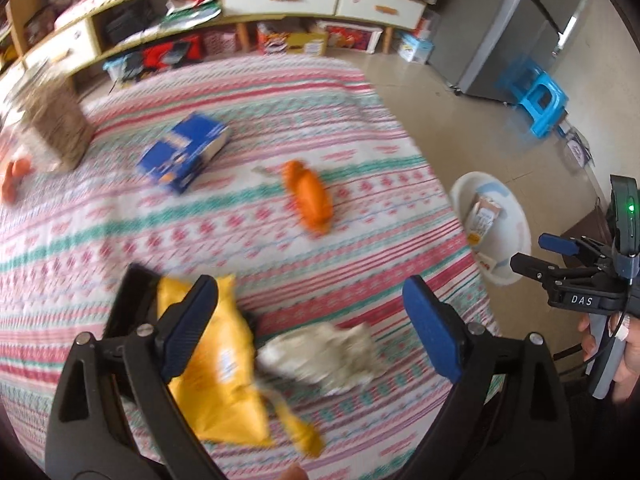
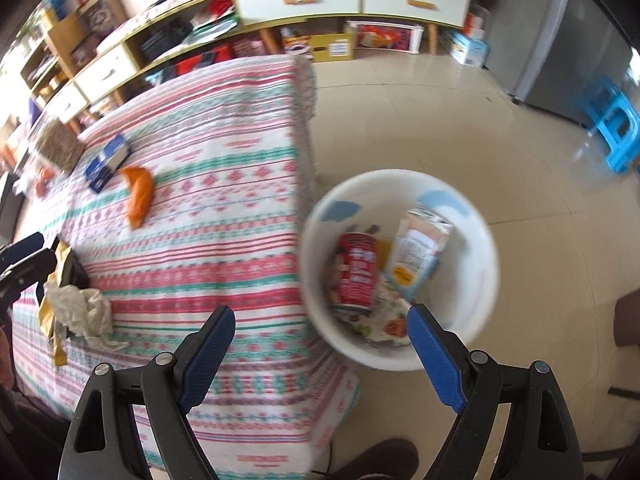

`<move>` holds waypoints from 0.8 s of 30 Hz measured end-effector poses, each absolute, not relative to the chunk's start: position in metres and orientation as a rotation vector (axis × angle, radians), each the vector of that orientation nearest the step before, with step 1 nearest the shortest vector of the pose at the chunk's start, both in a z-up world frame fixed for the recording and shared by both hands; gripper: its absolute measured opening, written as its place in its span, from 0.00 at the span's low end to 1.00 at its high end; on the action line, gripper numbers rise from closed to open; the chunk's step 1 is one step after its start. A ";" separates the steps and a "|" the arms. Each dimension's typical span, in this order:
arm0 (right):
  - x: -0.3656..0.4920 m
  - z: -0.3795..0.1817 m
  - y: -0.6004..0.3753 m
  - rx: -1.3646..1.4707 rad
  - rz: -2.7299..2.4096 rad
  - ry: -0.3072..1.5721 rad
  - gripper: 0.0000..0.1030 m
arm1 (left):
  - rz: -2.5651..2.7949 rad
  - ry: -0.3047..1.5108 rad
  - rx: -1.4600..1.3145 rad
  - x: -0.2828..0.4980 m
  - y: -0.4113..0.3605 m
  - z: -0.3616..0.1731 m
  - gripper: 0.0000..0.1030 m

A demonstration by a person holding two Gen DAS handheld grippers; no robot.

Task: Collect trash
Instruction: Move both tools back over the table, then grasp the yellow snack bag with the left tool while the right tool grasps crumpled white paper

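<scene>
From the left wrist, the left gripper (image 1: pixel 310 328) was spread wide over the crumpled paper (image 1: pixel 324 356), beside a yellow bag (image 1: pixel 224 384) on the striped cloth (image 1: pixel 240 240). It might grab both; the blur hid how near.

From the right wrist, the right gripper (image 2: pixel 320 352) was spread, empty, above the white bin (image 2: pixel 476 280). A poor toss could miss.

Table: my yellow bag (image 1: pixel 224 376) touching crumpled paper (image 1: pixel 324 360); orange wrapper (image 1: pixel 308 196), blue box (image 1: pixel 184 152) apart | floor: white bin (image 2: pixel 472 280) holding red can (image 2: pixel 358 276).
</scene>
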State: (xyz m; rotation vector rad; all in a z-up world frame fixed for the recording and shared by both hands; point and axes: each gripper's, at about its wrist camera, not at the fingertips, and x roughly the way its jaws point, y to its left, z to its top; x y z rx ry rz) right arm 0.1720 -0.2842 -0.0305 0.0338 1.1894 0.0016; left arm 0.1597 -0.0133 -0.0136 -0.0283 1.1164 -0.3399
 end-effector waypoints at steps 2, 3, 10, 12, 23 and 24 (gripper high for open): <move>0.172 -0.032 -0.268 0.011 0.030 1.192 0.87 | -0.320 1.155 -0.076 0.159 0.008 -0.019 0.91; 0.172 -0.032 -0.261 0.002 0.043 1.193 0.87 | -0.316 1.167 -0.100 0.157 0.016 -0.020 0.91; 0.165 -0.035 -0.202 -0.048 0.186 1.212 0.87 | -0.297 1.198 -0.139 0.144 0.053 -0.028 0.91; 0.162 -0.037 -0.189 -0.062 0.219 1.220 0.87 | -0.290 1.207 -0.131 0.141 0.061 -0.031 0.91; 0.165 -0.060 -0.129 -0.132 0.346 1.269 0.87 | -0.226 1.230 -0.126 0.126 0.107 -0.042 0.91; 0.167 -0.062 -0.125 -0.135 0.350 1.270 0.87 | -0.223 1.236 -0.133 0.125 0.111 -0.044 0.91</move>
